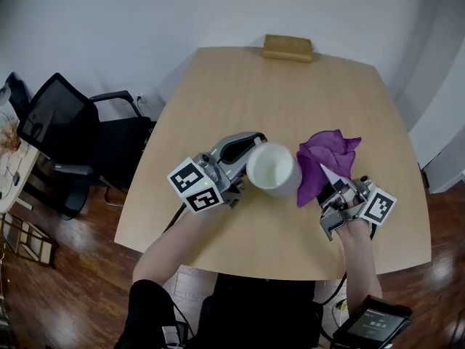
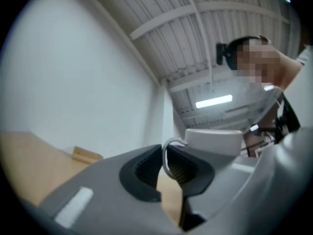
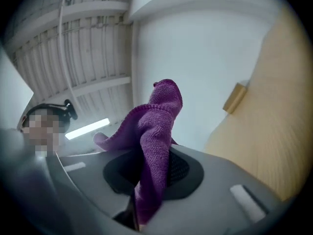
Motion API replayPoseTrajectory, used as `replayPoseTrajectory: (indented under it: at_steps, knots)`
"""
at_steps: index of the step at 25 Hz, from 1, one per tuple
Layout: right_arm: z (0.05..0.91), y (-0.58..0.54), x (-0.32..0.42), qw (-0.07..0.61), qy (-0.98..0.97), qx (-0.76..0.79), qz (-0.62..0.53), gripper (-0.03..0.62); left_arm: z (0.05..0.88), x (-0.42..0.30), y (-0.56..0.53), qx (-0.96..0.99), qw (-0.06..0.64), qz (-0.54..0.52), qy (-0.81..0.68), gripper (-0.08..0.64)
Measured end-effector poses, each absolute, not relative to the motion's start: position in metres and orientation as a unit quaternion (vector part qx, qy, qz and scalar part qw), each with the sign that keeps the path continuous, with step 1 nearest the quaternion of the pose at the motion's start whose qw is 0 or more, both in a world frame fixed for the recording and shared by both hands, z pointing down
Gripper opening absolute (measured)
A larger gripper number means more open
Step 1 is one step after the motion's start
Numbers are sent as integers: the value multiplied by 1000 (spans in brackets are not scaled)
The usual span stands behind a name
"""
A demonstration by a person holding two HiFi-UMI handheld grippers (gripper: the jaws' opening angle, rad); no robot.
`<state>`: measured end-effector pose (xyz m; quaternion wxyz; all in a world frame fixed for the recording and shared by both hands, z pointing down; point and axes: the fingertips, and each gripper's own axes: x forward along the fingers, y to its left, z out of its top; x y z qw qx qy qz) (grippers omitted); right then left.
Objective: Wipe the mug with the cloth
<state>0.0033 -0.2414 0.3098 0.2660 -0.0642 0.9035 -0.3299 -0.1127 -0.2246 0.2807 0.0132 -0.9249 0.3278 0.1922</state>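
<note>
A: What fills the view?
B: A pale wooden desk (image 1: 240, 93), with a black office chair (image 1: 69, 140) off its left side.
A: And the grippers?
B: The left gripper (image 1: 245, 151) is clamped on the handle (image 2: 166, 155) of a white mug (image 1: 272, 169), held over the desk's near half. The right gripper (image 1: 336, 189) is closed on a purple cloth (image 1: 327, 158), bunched just beside the mug's right side.
A: Anything smaller?
B: A wooden block (image 1: 288, 48) at the desk's far edge.
</note>
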Motion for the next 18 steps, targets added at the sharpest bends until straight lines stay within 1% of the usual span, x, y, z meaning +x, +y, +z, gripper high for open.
replayPoseTrajectory:
  at_steps: [2, 4, 6, 9, 14, 18]
  knots:
    - [327, -245, -4, 290, 872, -77, -387, 61, 283, -133, -240, -903, -54, 236, 356, 55]
    - [334, -243, -14, 308, 852, -76, -417, 61, 287, -149, -253, -878, -109, 272, 379, 54]
    - [324, -240, -21, 330, 846, -68, -414, 61, 294, -161, -264, -850, -163, 309, 395, 54]
    - [299, -235, -24, 366, 846, -63, -381, 61, 305, -168, -273, -808, -237, 362, 400, 52]
    - [280, -239, -12, 436, 822, -70, -361, 61, 311, -162, -282, -775, -279, 396, 406, 52]
    - [281, -243, -10, 461, 806, -75, -363, 61, 319, -151, -289, -747, -326, 427, 392, 51]
